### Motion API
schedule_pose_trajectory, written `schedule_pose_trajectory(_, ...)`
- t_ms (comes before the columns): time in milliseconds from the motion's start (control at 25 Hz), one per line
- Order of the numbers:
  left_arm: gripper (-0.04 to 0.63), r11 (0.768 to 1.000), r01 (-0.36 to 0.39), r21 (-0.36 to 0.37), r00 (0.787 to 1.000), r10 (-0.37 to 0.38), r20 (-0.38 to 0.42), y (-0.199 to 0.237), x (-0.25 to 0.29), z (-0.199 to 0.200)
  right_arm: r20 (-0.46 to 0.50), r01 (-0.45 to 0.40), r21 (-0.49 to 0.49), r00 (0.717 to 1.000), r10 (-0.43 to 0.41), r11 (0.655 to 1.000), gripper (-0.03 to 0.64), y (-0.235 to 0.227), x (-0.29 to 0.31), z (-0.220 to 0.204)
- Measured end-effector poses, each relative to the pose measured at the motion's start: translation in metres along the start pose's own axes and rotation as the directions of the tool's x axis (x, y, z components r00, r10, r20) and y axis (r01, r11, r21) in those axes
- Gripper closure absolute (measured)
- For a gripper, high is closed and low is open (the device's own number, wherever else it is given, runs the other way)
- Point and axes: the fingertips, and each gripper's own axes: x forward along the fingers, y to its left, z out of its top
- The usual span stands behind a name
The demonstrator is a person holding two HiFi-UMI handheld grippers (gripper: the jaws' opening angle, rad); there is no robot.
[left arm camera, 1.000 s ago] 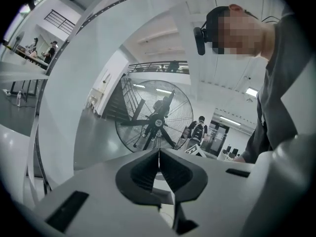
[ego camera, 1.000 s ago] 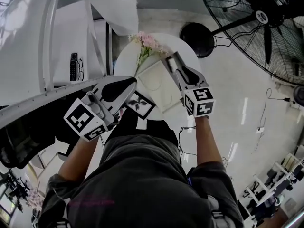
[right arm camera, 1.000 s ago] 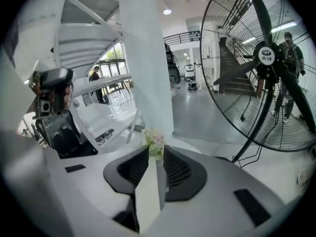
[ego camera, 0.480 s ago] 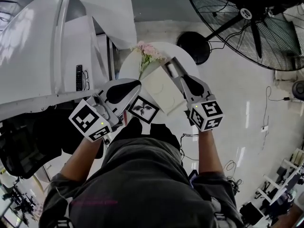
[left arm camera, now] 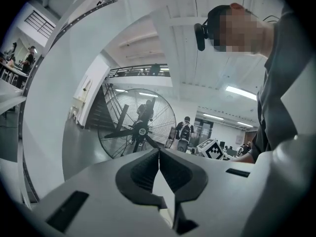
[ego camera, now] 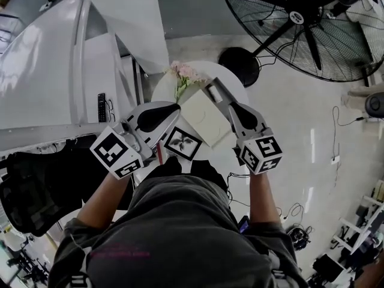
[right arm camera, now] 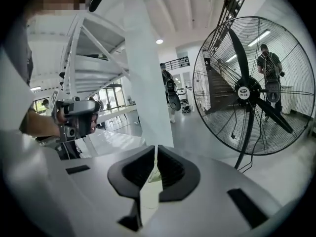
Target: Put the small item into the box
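**Two hand-held grippers raised over a small round table, seen from above**

Looking steeply down past the person's dark grey shirt, both forearms reach forward, each hand holding a gripper. The left gripper (ego camera: 173, 108) is raised at the near left edge of a round white table (ego camera: 231, 80). In its own view its jaws are clenched together, tips touching, with nothing between them.

The right gripper (ego camera: 211, 90) stretches further out over the table. Its jaws are closing and have nearly met, leaving only a thin slit. A pale scrap shows low in that slit, but I cannot tell whether it is an item between the jaws or the surface beneath.

The box (ego camera: 204, 120), cream and flat-topped, lies on the table between the two grippers. Its far corner sits just under the right gripper's fingers. A bunch of pink flowers (ego camera: 183, 72) rests at the table's far left side, just beside the box. No view plainly shows the small item.

A large black pedestal fan (ego camera: 300, 23) stands on the glossy floor beyond the table, to the right.
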Motion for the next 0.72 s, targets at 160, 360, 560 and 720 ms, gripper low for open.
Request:
schedule_pose_trajectory(160,0.574,1.000,0.024,0.016,1.000,-0.025,0.008,-0.005,0.001,0.007,0.027,0.009,0.008,1.000,-0.009,1.000,0.588,0.005,-0.011,0.007)
schedule_pose_trajectory(360,0.574,0.999,0.047,0.027,0.999,-0.048,0.014,-0.010,0.003,0.013,0.058,0.022,0.003,0.998,-0.022,1.000,0.591,0.012,-0.025,0.018)
schedule_pose_trajectory(560,0.574,0.997,0.064,0.037,0.998,-0.065,0.016,-0.014,0.007,0.015,0.081,0.029,0.000,0.996,-0.028,1.000,0.592,0.015,-0.033,0.024)
schedule_pose_trajectory(720,0.574,0.997,0.070,0.042,0.997,-0.071,0.018,-0.017,0.007,0.016,0.095,0.031,-0.002,0.995,-0.030,1.000,0.594,0.018,-0.039,0.027)
